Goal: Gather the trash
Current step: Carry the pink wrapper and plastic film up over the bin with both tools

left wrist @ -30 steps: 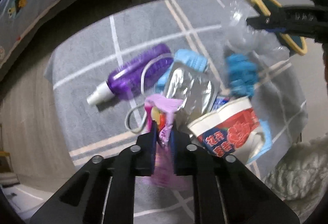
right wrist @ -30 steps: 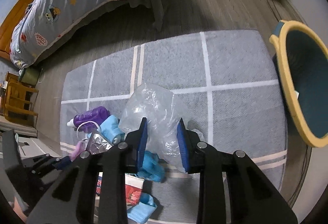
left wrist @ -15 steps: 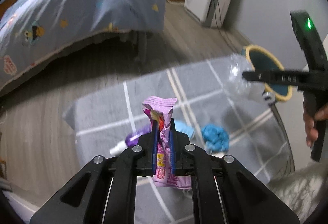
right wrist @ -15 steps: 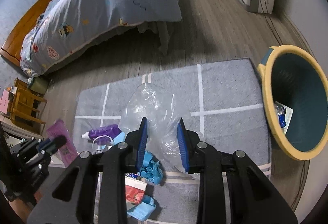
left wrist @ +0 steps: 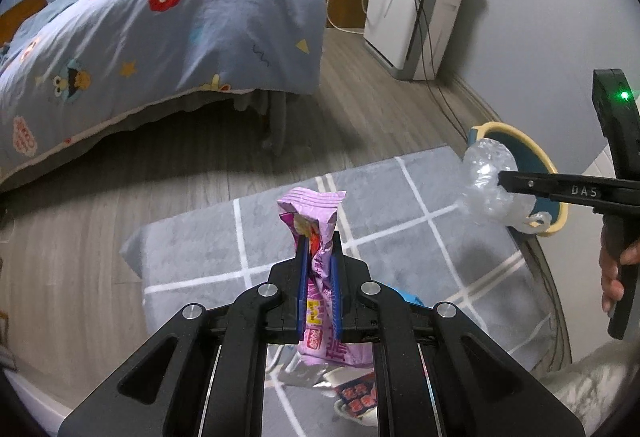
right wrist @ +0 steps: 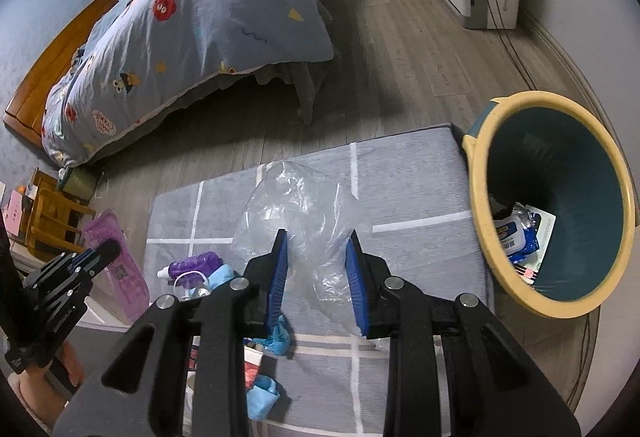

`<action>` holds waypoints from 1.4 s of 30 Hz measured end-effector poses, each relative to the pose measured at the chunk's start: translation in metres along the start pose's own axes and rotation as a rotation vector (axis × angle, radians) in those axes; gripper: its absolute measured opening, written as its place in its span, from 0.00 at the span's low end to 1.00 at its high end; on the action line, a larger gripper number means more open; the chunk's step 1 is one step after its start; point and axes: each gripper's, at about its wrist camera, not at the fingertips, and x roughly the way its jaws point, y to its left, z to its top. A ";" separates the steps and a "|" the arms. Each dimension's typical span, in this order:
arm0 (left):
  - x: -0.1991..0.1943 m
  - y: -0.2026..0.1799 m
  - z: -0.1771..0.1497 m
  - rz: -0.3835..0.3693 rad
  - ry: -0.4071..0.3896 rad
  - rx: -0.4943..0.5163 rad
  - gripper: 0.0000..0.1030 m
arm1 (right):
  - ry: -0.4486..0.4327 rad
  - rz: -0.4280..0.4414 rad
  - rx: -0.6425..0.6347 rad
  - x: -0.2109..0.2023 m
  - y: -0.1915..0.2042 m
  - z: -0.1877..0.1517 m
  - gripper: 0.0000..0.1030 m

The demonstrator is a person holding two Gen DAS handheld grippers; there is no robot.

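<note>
Trash is held in both grippers, above a grey rug (right wrist: 408, 173) with white lines. The left gripper (left wrist: 319, 257) points steeply downward, its blue pads nearly closed on a crumpled pink snack wrapper (left wrist: 316, 213). The wrapper stands upright between the pads, its torn top rising above the fingertips and its printed lower end hanging below them.

The right gripper (right wrist: 318, 257) also tilts steeply downward, with its jaws a little apart and pressing on a crumpled clear plastic bag (right wrist: 300, 205). The bag bulges up and forward past the fingertips. In the left wrist view this gripper reaches in from the right edge, level across the picture, with the bag at its tip in front of the bin. A person's hand (left wrist: 614, 269) is wrapped around its black handle at the far right.

A round bin (right wrist: 476, 189), dark teal inside with a yellow rim, stands just beside the rug's right edge, tilted toward the camera. Some wrappers and packets already lie in its bottom.

More litter lies on the near left part of the rug: a purple spray bottle (right wrist: 196, 263), blue cloth-like pieces (right wrist: 276, 337), and a red and white printed cup (left wrist: 356, 393). A bed (left wrist: 160, 37) with a blue cartoon-patterned quilt stands beyond the rug on the wooden floor.
</note>
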 end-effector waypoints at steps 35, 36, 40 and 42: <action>0.047 -0.112 0.011 -0.077 0.061 0.113 0.10 | -0.174 -0.063 0.277 -0.076 -0.168 0.016 0.27; 0.049 -0.117 0.010 -0.089 0.065 0.112 0.10 | -0.174 -0.065 0.292 -0.076 -0.172 0.015 0.27; 0.052 -0.136 0.007 -0.119 0.077 0.121 0.10 | -0.163 -0.081 0.338 -0.073 -0.190 0.011 0.27; 0.053 -0.147 0.007 -0.115 0.077 0.152 0.10 | -0.159 -0.084 0.348 -0.072 -0.194 0.011 0.27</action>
